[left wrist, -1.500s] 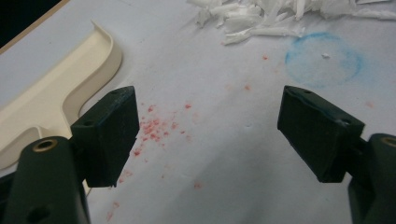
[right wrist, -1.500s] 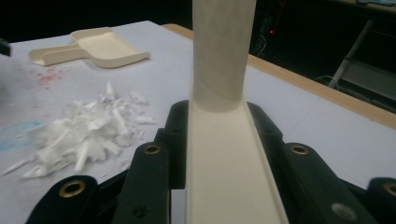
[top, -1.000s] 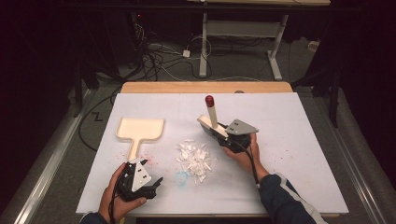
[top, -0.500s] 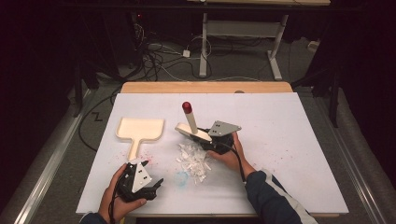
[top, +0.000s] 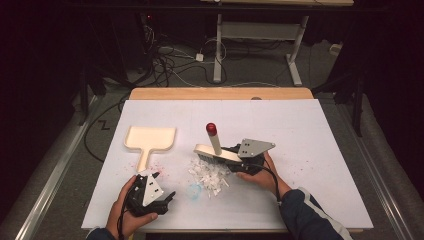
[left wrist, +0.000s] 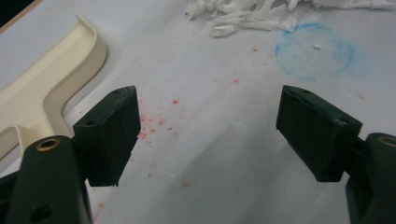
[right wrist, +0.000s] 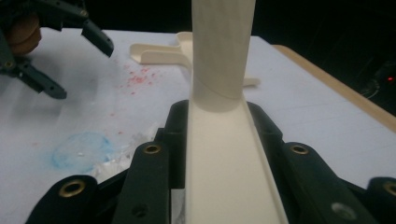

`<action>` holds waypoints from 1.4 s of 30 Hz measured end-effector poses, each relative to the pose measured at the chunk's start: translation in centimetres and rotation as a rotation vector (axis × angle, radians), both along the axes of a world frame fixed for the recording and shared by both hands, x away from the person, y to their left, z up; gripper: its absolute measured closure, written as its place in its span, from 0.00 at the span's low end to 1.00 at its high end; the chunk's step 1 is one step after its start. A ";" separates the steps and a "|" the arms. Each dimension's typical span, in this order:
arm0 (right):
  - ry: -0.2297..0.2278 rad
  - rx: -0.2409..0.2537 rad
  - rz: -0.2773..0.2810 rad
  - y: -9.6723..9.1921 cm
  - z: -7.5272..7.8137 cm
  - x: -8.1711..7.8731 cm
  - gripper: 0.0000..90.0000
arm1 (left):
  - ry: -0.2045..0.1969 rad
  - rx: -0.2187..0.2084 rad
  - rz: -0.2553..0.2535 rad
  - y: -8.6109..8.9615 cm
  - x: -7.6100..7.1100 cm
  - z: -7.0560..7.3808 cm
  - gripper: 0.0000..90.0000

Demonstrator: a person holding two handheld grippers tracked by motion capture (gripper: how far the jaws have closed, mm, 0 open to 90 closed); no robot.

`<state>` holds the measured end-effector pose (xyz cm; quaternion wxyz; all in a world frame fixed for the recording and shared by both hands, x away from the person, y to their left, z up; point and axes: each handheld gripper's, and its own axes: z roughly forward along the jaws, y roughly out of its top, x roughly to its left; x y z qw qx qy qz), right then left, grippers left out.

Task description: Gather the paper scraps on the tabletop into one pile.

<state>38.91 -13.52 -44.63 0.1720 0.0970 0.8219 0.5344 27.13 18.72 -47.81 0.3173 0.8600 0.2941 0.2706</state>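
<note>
My right gripper (top: 234, 156) is shut on a cream hand brush (top: 216, 152), whose red-tipped handle (top: 211, 128) leans up and away. In the right gripper view the jaws clamp both sides of the brush's back (right wrist: 219, 154). The bristles rest at the far right edge of a pile of white paper shreds (top: 207, 175). A cream dustpan (top: 149, 140) lies flat to the left, handle toward me. My left gripper (top: 159, 194) sits near the table's front edge, open, with only bare paper between its pads (left wrist: 109, 128).
White paper (top: 310, 130) covers the wooden table. A blue stain (top: 195, 191) lies just in front of the shreds, and red specks (left wrist: 156, 122) dot the paper by the dustpan handle. Cables and desk legs stand on the floor beyond the far edge.
The right gripper carried the brush left over the shreds, then drew it back right and nearer to me. The left gripper stayed put.
</note>
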 end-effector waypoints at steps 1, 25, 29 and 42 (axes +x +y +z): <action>-0.013 0.007 -0.018 -0.1 0.2 0.0 0.75 | 0.000 0.000 -0.001 0.0 0.0 0.0 0.23; 0.106 -0.064 -0.172 -8.1 1.8 -5.8 0.75 | -0.007 0.014 -0.014 -0.4 0.0 0.2 0.23; 0.113 -0.071 -0.154 -6.1 1.2 -6.3 0.75 | -0.005 0.015 -0.017 -0.5 0.1 0.1 0.23; 0.081 -0.020 -0.163 -7.0 3.1 -7.0 0.75 | -0.011 0.014 -0.011 -0.1 -0.2 0.2 0.23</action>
